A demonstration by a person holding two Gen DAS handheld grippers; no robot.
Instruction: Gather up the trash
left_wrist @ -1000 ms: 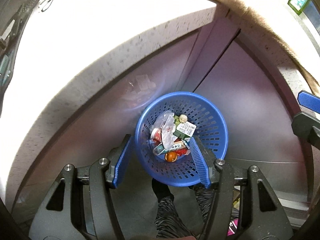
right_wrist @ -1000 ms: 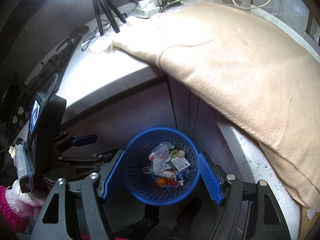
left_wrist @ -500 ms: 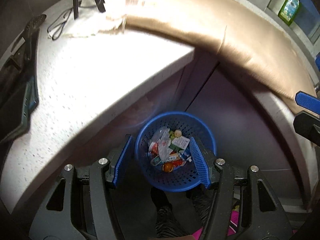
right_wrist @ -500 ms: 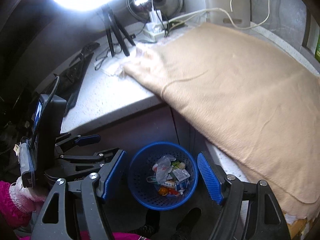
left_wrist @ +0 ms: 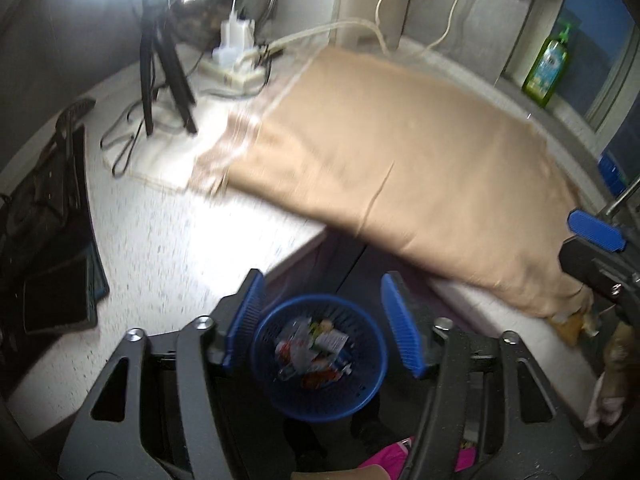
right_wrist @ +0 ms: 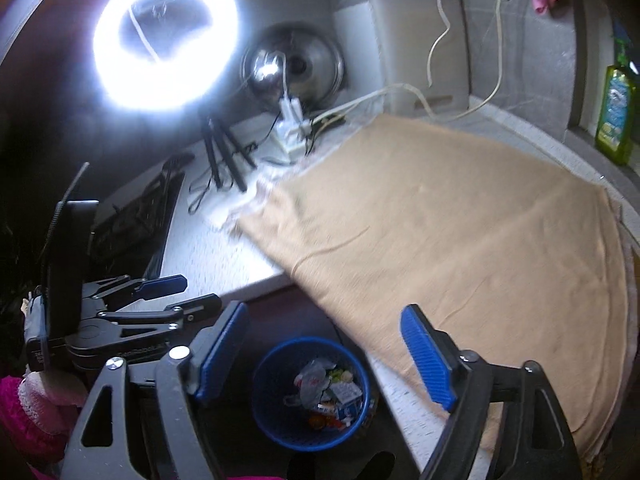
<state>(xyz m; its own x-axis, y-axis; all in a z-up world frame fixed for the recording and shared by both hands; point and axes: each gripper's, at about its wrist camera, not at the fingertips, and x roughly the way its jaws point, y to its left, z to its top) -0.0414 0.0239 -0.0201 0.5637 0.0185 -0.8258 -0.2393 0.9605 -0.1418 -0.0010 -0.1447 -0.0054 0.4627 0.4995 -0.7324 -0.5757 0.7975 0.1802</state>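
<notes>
Trash (left_wrist: 314,354) sits in the blue basket (left_wrist: 280,396) on the floor, right below both grippers. It is wrappers, small cartons and a crinkly clear bag. These bits look light and soft. They would likely squash and slip, so a pinch on a carton edge or a bunched part of the bag seems best. The basket looks stiff and light, and its rim would be a good place to grab.

The left gripper (left_wrist: 320,322) is spread, and its jaws are opening with nothing between them. The right gripper (right_wrist: 324,350) is the same, spread and opening, holding nothing.

Farther back is the speckled counter (left_wrist: 168,248) with a tan cloth (right_wrist: 460,240) over it, then a tripod (left_wrist: 164,72) and a bright ring light (right_wrist: 166,36).

A second ago the basket filled the view and looked big. Now it looks small and low, and much more of the counter shows. Both grippers have lifted and spread wider.
</notes>
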